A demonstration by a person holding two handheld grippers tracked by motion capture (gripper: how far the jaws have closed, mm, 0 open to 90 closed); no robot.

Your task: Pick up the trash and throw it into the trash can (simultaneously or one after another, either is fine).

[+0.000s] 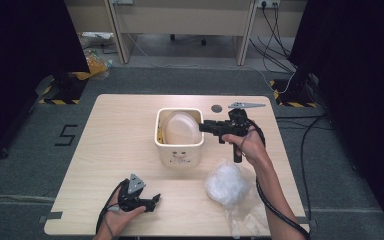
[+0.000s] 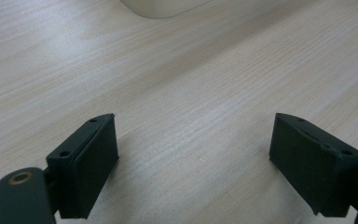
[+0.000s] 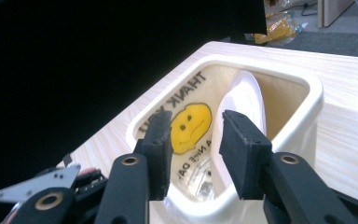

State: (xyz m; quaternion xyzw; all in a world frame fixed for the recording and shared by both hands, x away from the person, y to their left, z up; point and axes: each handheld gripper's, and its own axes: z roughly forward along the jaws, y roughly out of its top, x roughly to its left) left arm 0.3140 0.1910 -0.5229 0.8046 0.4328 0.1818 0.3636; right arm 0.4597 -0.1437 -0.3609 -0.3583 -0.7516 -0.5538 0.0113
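Note:
A cream square bin [image 1: 179, 150] stands in the middle of the table, with a whitish translucent plastic bag [image 1: 181, 128] bulging inside it. In the right gripper view the bin's rim [image 3: 307, 107] is close, and a white fold of bag [image 3: 244, 91] rises beside a yellow smiley print [image 3: 184, 133] with "THANK YOU" lettering. My right gripper [image 1: 202, 126] points left over the bin's right rim; its jaws [image 3: 196, 116] stand partly apart with nothing pinched. Near the front left edge of the table my left gripper [image 1: 155, 200] rests, jaws wide apart [image 2: 193, 140] over bare wood.
A crumpled clear plastic bag [image 1: 227, 184] lies at the front right of the table, by the right forearm. A small grey disc [image 1: 216, 108] sits behind the bin. Cables run over the floor to the right, and black curtains stand at both sides.

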